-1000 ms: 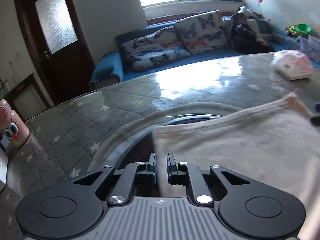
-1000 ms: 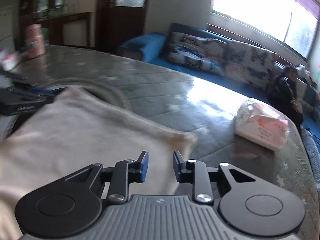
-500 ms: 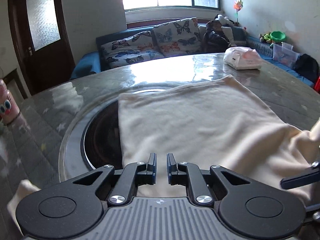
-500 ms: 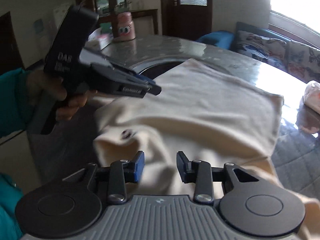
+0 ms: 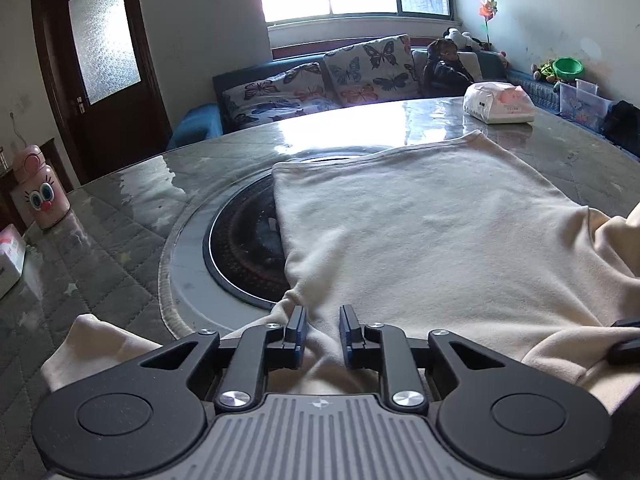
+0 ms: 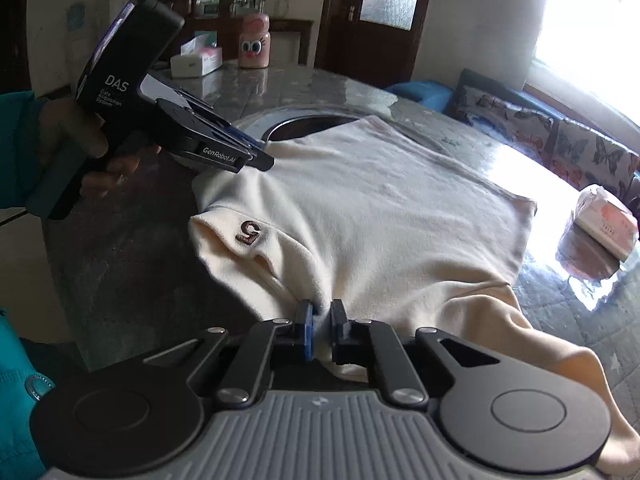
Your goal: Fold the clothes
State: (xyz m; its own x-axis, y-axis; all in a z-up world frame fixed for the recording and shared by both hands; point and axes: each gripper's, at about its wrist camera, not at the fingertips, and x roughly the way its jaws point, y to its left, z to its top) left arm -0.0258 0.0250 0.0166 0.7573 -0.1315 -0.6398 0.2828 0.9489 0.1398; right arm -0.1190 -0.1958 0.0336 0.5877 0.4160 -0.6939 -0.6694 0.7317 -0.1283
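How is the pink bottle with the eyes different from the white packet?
The pink bottle stands upright; the white packet lies flat. The pink bottle has a cartoon face; the white packet has pink print. Both sit on the table, apart from the cream shirt.

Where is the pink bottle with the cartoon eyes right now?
The pink bottle stands upright at the table's far left edge in the left wrist view, beside a tissue box and well clear of the cream garment.
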